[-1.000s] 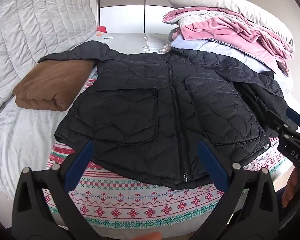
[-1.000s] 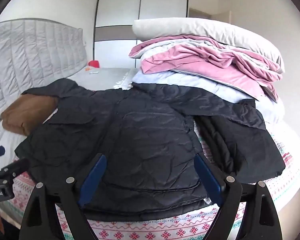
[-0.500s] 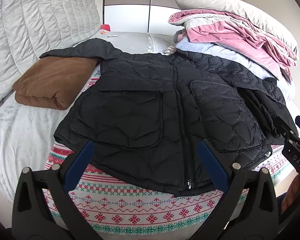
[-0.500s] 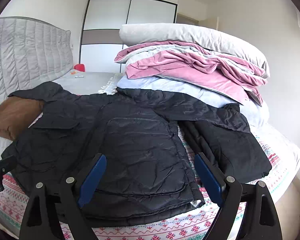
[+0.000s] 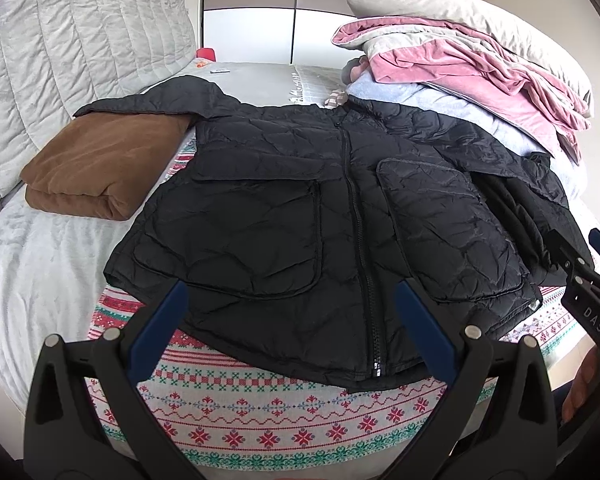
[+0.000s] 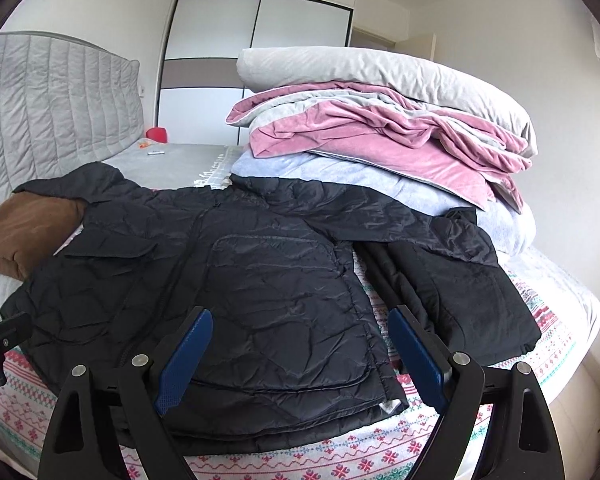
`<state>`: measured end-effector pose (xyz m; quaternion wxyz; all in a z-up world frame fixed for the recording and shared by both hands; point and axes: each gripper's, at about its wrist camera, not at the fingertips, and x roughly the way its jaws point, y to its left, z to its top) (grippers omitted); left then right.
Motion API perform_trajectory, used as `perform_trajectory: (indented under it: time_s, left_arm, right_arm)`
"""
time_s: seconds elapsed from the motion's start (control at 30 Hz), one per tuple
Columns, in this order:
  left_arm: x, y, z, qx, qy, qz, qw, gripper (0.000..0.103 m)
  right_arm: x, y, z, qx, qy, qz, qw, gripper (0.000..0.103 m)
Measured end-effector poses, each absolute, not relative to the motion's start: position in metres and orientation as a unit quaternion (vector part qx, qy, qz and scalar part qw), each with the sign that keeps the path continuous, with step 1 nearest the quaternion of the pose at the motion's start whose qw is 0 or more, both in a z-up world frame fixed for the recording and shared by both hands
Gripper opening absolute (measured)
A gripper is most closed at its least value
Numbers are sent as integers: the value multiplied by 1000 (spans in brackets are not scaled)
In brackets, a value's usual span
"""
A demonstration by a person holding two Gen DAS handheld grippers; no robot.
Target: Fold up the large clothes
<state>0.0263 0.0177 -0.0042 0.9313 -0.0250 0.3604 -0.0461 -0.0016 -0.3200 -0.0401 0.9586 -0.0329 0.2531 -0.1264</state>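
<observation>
On patterned blanket [image 5: 260,432], zipped black jacket [image 5: 300,232], flat.

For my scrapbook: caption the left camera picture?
Black jacket lies flat on a bed, open left gripper above its hem.

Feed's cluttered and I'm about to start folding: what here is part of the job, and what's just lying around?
Job:
- black quilted jacket, spread flat, zipped
- patterned blanket under it

Lying about:
- folded brown cloth
- bedding pile
- red object
</observation>
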Motion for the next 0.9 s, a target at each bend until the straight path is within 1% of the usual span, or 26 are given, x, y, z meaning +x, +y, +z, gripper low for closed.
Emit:
perform_trajectory:
  time_s: [0.9]
  left_arm:
    - [30, 16, -13, -19, 368, -34, 929, 103]
  right_arm:
    - [-1, -319, -42, -36, 263, -123, 956, 91]
